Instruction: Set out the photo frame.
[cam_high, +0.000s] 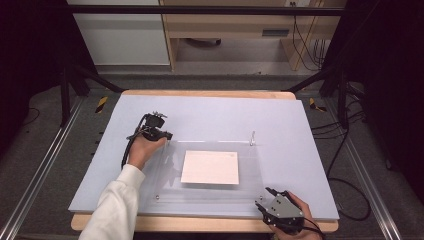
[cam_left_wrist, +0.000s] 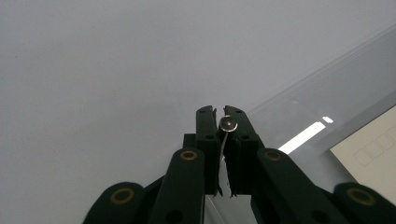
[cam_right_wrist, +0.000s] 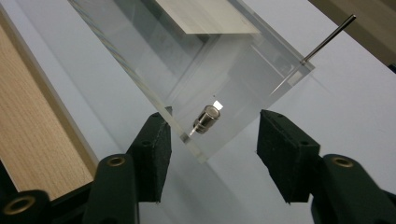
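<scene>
Left gripper (cam_left_wrist: 220, 122) jaws clamp the far-left pin (cam_left_wrist: 228, 123), steadying the clear plate (cam_high: 210, 195); right gripper (cam_right_wrist: 214, 135) jaws stand apart around the near-right stud (cam_right_wrist: 207, 119).

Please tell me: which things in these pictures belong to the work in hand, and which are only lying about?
In the work:
- clear acrylic plate
- white sheet under it
- corner standoff
- left hand-held gripper, shut on a standoff
- right hand-held gripper, open

Lying about:
- floor cables
- wooden furniture behind
</scene>
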